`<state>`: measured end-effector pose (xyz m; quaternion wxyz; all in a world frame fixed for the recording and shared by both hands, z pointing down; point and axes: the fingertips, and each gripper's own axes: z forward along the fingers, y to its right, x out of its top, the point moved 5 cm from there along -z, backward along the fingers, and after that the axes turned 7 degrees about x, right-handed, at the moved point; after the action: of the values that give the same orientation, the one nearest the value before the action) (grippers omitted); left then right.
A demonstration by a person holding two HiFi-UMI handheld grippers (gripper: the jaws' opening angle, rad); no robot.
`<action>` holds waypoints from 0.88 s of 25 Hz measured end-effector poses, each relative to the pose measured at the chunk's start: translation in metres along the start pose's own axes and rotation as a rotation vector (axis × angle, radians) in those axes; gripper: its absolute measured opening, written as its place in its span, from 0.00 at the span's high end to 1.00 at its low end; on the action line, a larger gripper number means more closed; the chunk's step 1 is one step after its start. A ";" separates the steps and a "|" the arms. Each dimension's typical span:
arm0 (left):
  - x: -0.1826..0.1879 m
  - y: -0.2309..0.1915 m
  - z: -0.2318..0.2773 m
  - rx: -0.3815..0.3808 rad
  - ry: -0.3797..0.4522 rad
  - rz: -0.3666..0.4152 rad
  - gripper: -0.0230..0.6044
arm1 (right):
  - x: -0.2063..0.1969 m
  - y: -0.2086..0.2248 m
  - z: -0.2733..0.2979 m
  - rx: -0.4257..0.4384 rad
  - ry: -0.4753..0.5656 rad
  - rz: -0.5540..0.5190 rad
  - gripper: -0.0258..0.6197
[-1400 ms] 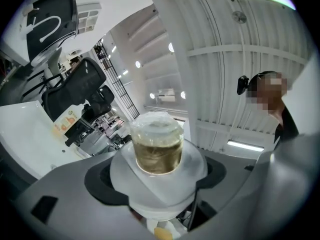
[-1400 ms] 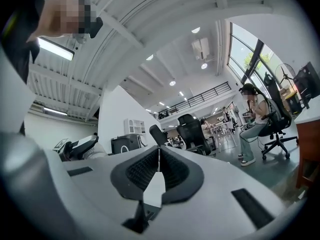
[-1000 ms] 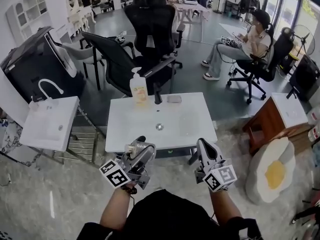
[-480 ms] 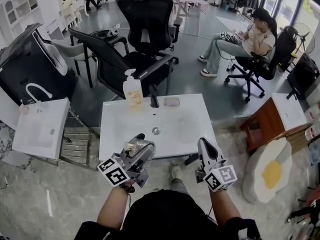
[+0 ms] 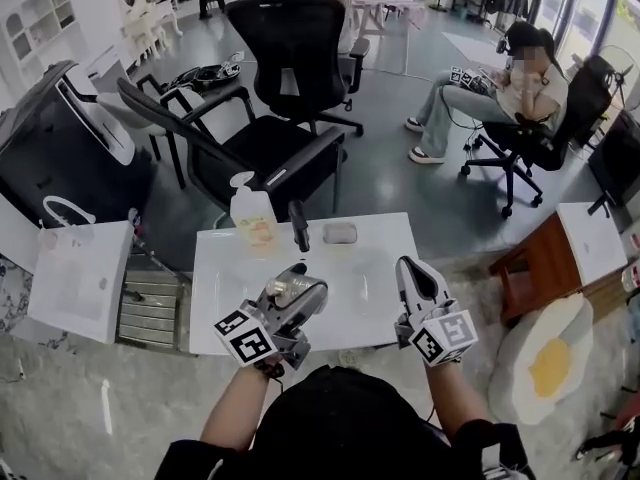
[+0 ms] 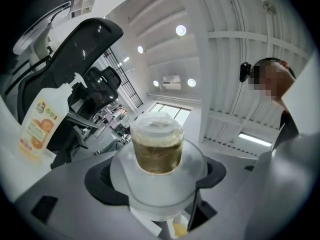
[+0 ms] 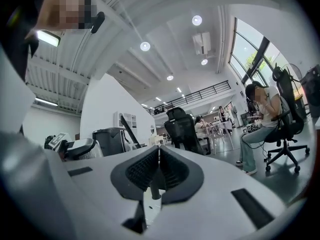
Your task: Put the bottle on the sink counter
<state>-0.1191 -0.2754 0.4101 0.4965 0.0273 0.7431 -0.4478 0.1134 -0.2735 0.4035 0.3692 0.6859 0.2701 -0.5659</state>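
Overhead, the left gripper [image 5: 299,292] and right gripper [image 5: 411,272] hovered at the near edge of the white desk [image 5: 236,268]. Left gripper view: jaws clamped on the bottle [image 6: 159,150] of amber liquid. Right gripper view: jaws together, empty.

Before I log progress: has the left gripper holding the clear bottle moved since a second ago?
Yes: left gripper went forward, from short of white sink counter to over it.
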 end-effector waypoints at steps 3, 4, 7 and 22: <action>-0.004 -0.011 0.028 0.005 -0.030 -0.005 0.41 | -0.007 0.024 0.008 -0.016 -0.018 0.026 0.91; -0.005 -0.016 0.037 0.006 -0.037 -0.005 0.41 | -0.010 0.032 0.012 -0.019 -0.022 0.032 0.91; -0.013 -0.032 0.060 0.024 -0.068 -0.002 0.41 | -0.024 0.050 0.020 -0.029 -0.035 0.056 0.91; -0.102 -0.084 0.170 0.109 -0.238 0.048 0.41 | -0.077 0.129 -0.023 -0.139 -0.194 0.167 0.91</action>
<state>0.0131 -0.4019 0.5233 0.5894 0.0187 0.6527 -0.4756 0.2121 -0.3265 0.5069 0.4859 0.6208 0.2137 -0.5770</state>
